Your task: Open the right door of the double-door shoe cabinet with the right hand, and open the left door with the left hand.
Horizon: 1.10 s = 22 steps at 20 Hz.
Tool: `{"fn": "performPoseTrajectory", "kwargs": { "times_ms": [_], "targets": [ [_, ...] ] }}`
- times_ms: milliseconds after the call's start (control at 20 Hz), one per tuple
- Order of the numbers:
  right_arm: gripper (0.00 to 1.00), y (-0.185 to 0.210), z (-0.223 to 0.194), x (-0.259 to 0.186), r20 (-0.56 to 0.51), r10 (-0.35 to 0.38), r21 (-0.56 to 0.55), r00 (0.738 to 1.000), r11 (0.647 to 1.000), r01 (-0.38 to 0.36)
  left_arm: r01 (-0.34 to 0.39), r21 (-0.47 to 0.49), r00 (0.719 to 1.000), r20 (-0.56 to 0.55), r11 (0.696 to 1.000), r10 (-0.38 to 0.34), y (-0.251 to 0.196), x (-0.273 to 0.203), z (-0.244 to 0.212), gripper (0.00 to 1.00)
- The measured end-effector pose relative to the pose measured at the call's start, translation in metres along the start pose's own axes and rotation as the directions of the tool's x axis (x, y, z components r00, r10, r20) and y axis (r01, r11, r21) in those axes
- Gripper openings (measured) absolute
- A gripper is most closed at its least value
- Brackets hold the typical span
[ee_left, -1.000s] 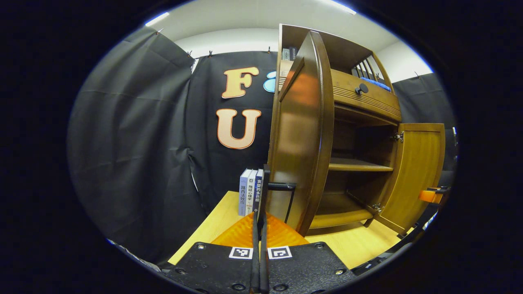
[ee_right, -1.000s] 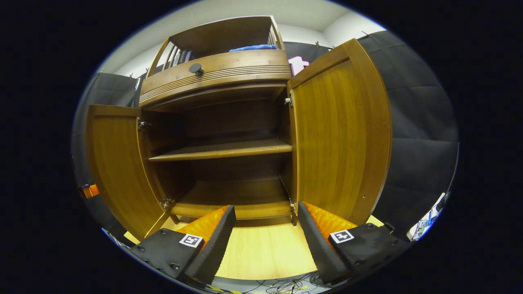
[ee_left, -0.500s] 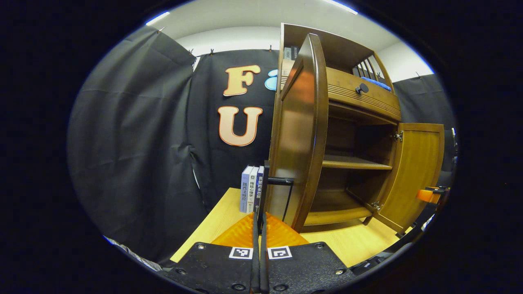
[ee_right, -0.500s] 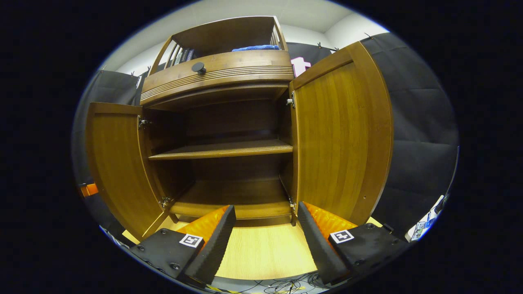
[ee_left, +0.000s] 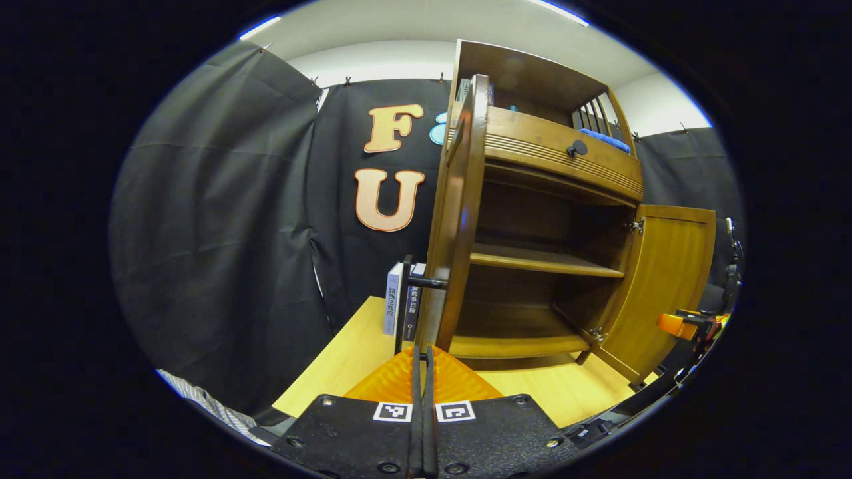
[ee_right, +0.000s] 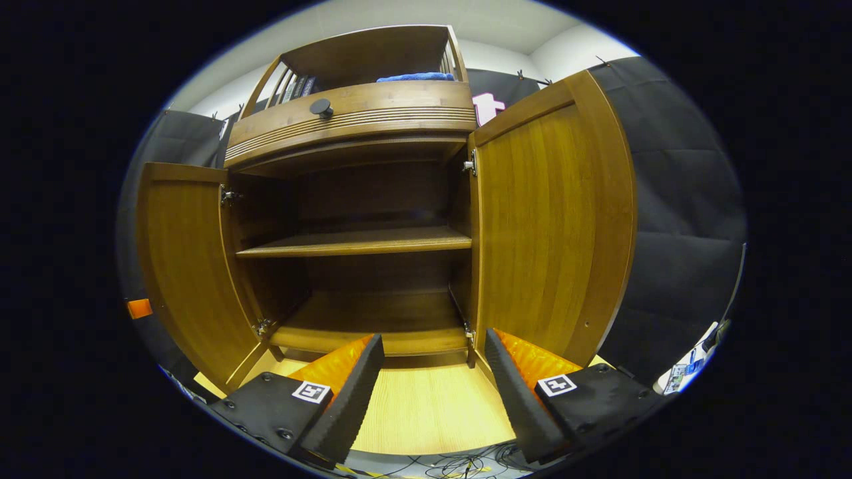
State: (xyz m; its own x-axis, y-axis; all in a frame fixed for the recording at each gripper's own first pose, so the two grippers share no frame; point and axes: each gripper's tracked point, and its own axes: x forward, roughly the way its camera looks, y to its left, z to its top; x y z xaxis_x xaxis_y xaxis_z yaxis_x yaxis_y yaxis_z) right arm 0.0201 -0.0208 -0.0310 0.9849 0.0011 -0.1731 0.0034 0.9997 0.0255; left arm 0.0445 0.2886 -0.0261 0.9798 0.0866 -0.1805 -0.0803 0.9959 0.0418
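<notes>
The wooden shoe cabinet stands with both doors swung out and its two shelves bare. In the left gripper view the left door shows edge-on, with its black bar handle on the outer face. My left gripper is shut, its tips just right of the handle's lower end; I cannot tell whether they touch. In the right gripper view the right door stands wide and the left door hangs at the far left. My right gripper is open before the bottom shelf, holding nothing.
A few books stand on the light wooden board left of the cabinet. Above the doors is a drawer with a black knob; a blue cloth lies on top. Cables trail below the board.
The left door has swung further out, from showing its outer face to edge-on in the left gripper view. The right gripper has barely moved and stays open.
</notes>
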Motion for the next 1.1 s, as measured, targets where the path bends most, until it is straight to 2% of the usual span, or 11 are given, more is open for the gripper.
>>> {"fn": "performPoseTrajectory", "kwargs": {
  "times_ms": [300,400,450,500,550,700,750,950,1100],
  "targets": [
    [0.89,-0.001,0.011,-0.004,0.024,-0.014,-0.031,1.000,0.999,0.015,0.067,-0.001,0.996,0.056,0.998,-0.067,-0.048,-0.010,0.028,0.02],
    [0.89,-0.001,0.014,-0.005,0.031,-0.019,-0.031,0.999,0.999,0.020,0.069,0.020,0.995,0.066,0.997,-0.071,-0.061,-0.011,0.034,0.00],
    [0.89,-0.002,0.015,-0.007,0.032,-0.023,-0.028,0.999,0.999,0.023,0.057,0.041,0.996,0.073,0.998,-0.060,-0.064,-0.009,0.036,0.05],
    [0.89,-0.003,0.017,-0.008,0.035,-0.027,-0.028,0.999,0.999,0.028,0.056,0.056,0.995,0.079,0.997,-0.061,-0.068,-0.011,0.039,0.05],
    [0.89,-0.004,0.019,-0.010,0.039,-0.032,-0.030,0.999,0.999,0.033,0.061,0.060,0.994,0.083,0.996,-0.066,-0.074,-0.012,0.040,0.00],
    [0.89,-0.011,0.024,-0.017,0.059,-0.053,-0.038,0.997,0.998,0.056,0.104,0.051,0.990,0.090,0.993,-0.108,-0.094,-0.003,0.044,0.18],
    [1.00,-0.013,0.026,-0.019,0.064,-0.059,-0.040,0.996,0.997,0.062,0.114,0.048,0.989,0.088,0.992,-0.117,-0.100,-0.001,0.043,0.24],
    [0.98,-0.021,0.029,-0.026,0.082,-0.081,-0.043,0.993,0.995,0.085,0.150,0.012,0.986,0.068,0.989,-0.150,-0.118,0.007,0.035,0.42],
    [0.98,-0.025,0.032,-0.031,0.094,-0.093,-0.044,0.991,0.994,0.097,0.149,0.000,0.986,0.071,0.989,-0.149,-0.122,0.010,0.036,0.58]
  ]
}}
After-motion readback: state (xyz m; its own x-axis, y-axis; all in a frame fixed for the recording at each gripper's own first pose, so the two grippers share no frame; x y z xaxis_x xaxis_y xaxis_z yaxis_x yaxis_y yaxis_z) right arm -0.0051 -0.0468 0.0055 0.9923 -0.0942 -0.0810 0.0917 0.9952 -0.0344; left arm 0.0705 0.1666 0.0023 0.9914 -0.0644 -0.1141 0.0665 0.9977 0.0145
